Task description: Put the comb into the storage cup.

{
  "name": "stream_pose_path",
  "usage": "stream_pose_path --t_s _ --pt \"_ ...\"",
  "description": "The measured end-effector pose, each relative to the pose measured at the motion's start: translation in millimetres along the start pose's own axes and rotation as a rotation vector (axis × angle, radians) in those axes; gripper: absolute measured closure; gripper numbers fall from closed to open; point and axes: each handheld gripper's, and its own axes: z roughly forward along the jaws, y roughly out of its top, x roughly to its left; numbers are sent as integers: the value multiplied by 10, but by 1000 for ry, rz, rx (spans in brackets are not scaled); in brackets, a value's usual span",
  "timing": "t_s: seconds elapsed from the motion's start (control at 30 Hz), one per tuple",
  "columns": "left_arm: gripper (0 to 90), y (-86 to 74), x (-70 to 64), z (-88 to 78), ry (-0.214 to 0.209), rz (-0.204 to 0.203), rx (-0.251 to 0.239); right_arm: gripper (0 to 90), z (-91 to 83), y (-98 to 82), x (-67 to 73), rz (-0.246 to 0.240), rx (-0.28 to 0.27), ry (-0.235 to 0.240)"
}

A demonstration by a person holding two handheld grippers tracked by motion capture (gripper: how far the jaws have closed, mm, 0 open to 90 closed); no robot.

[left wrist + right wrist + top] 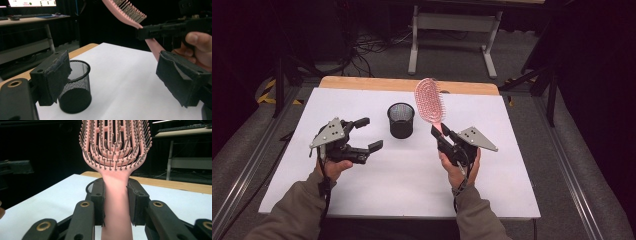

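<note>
The counter (362, 200) carries a white sheet that covers nearly all of its top, with a strip of bare wood along the far edge. Both forearms come in from the near side in grey-brown sleeves, each hand wrapped around the body of a gripper.

The right gripper (438, 132) is held above the right half of the counter, pointing up and away from the person. Its jaws are clamped on the handle of a pink hairbrush (430, 100), which stands nearly upright with its bristled head leaning slightly left, just beside the cup. In the right gripper view the brush's top is cut off by the frame, and its handle hides most of the cup behind it.

The left gripper (369, 133) is raised over the left half, aimed toward the middle, its jaws wide apart with nothing between them.

A black mesh cup (401, 120) stands upright at the counter's centre, between the two grippers. Its inside is too dark to make out.
</note>
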Motion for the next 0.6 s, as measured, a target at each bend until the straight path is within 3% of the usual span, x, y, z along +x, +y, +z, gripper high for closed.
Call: stream_pose_path --t_s 0.17,0.27,0.6 --pt "145 64 -25 67 10 -12 -9 700 22 -34 67 -18 8 13" --pt "143 120 -44 130 -5 -35 -16 700 39 -59 100 -26 12 17" --pt "124 168 -87 212 -35 -46 -30 700 87 -126 214 -68 33 24"
